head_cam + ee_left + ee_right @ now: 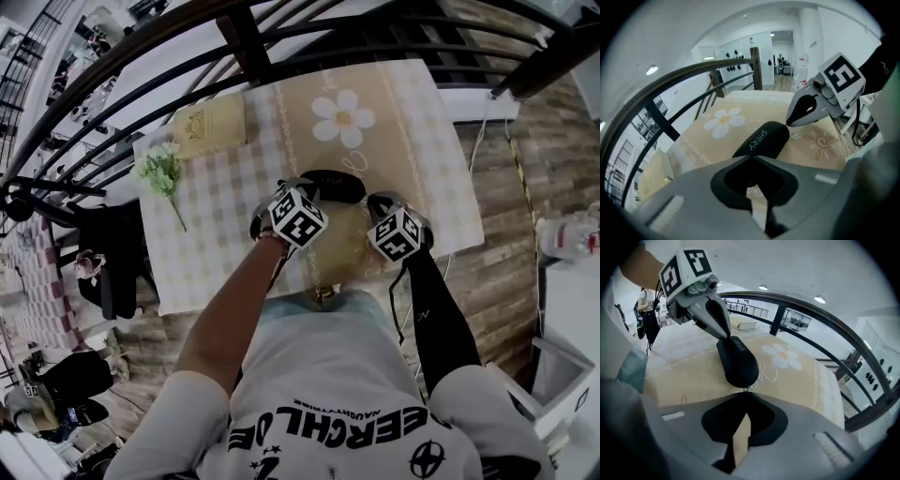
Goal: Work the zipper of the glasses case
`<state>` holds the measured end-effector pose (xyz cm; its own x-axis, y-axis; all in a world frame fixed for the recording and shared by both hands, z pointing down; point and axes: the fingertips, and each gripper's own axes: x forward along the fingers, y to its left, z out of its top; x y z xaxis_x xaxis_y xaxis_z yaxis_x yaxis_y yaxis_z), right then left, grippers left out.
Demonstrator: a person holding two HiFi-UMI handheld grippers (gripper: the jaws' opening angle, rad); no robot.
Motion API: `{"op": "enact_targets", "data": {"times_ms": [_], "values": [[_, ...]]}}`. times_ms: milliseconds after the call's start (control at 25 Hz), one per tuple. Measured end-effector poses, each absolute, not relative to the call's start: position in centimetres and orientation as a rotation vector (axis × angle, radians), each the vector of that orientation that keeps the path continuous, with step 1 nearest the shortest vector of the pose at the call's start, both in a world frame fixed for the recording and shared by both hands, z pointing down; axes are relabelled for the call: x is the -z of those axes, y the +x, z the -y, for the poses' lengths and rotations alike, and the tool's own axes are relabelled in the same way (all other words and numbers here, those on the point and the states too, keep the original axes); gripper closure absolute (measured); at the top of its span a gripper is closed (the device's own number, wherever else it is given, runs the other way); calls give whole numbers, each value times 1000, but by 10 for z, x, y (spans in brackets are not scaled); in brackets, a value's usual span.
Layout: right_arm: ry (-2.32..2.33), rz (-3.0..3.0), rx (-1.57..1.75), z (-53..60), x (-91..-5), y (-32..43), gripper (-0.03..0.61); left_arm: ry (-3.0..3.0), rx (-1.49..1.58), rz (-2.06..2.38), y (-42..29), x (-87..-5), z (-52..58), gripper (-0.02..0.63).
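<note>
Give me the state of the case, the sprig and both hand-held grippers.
Case: lying flat, looks closed.
Left hand-held gripper: shut, tips at one end of the case.
Right hand-held gripper: shut, tips at the other end.
Sprig: lying flat, apart from both.

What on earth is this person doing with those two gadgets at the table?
A person holds a tool in each hand, both set against a black glasses case that lies on a flowered tablecloth. The left tool is pinched shut on one end of the case. The right tool is shut with its tips at the other end, seemingly at the zipper; whether it grips the pull is too small to tell.
</note>
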<state>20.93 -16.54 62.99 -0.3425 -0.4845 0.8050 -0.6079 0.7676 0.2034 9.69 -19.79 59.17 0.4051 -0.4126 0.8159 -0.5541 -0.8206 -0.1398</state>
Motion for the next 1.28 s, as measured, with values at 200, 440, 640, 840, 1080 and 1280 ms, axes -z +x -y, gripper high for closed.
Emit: {"op": "enact_targets", "data": {"times_ms": [200, 440, 640, 840, 1080, 1280], "values": [[812, 2008, -183, 166, -631, 210, 549, 2467, -1373, 857, 96, -594, 200, 502], [800, 2018, -201, 161, -630, 207, 549, 2451, -1310, 867, 94, -595, 199, 503], [784, 2024, -206, 154, -629, 204, 549, 2451, -1298, 875, 95, -596, 199, 503], [785, 2028, -217, 148, -629, 198, 549, 2457, -1298, 882, 94, -595, 199, 503], [784, 2031, -218, 145, -629, 196, 548, 2466, -1288, 906, 95, -595, 199, 503], [773, 2032, -218, 143, -628, 191, 548, 2461, -1275, 912, 95, -594, 200, 503]]}}
